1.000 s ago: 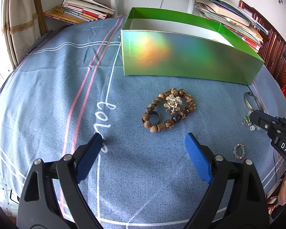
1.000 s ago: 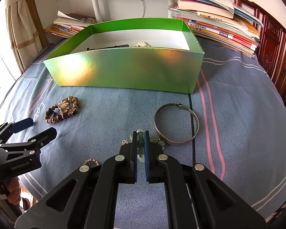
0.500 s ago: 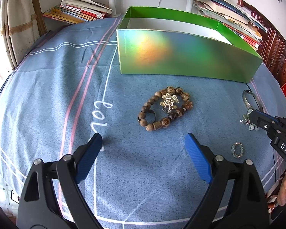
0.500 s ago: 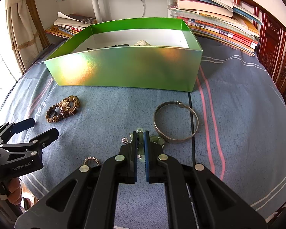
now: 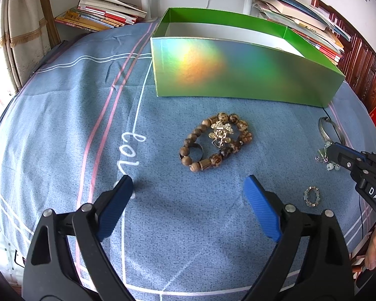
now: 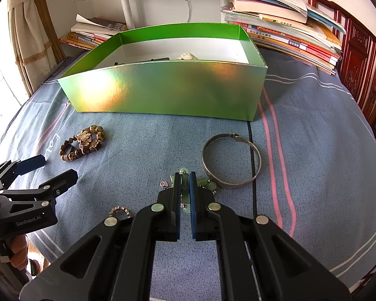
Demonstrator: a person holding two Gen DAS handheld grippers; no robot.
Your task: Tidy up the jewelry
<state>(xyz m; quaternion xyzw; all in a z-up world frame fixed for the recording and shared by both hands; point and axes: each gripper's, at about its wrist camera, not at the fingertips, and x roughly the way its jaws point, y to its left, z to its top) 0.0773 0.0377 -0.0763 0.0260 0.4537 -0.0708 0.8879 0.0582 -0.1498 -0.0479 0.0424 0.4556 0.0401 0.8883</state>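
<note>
Left gripper: fingers spread wide, empty, low over the blue bedspread, just near of the bead bracelet.
Right gripper: fingers clenched on a pale green charm piece.
Metal bangle: flat on the cloth, just right of that charm.
Small ring: near left of the right gripper.
Green box: far side, open-topped.

Two low wrist views facing the green box.
Both share the beaded bracelet; each frames the other gripper at its edge.
</note>
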